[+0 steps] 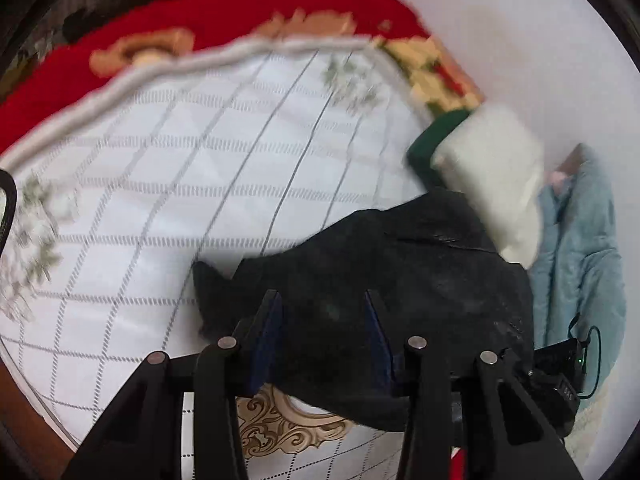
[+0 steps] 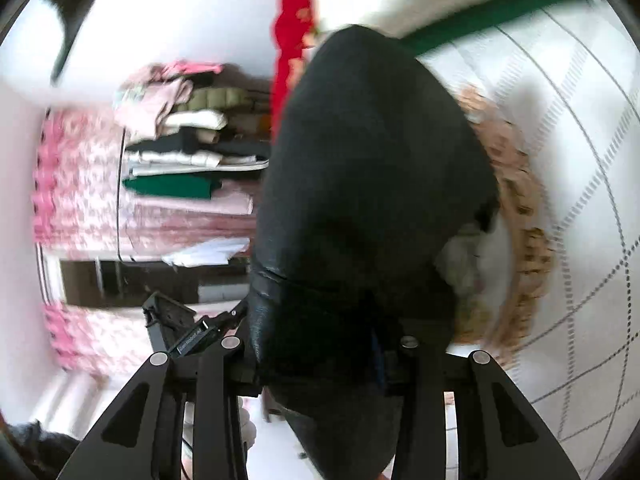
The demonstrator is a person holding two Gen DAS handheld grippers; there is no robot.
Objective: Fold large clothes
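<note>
The black garment (image 1: 400,280) is matt, slightly napped cloth flecked with pale lint in the left wrist view; in the right wrist view one fold near the tool has a smooth, leathery sheen (image 2: 264,284). The bed cover (image 1: 180,184) is white quilted cloth with stitched grey grid lines. The far blanket (image 1: 200,16) is red and plush. The left tool (image 1: 324,320) is matt black plastic with dull metal pins, its pads (image 1: 266,336) dark blue. At right hangs fuzzy pale blue cloth (image 1: 580,240). The stacked clothes (image 2: 192,152) are soft folded fabric.
</note>
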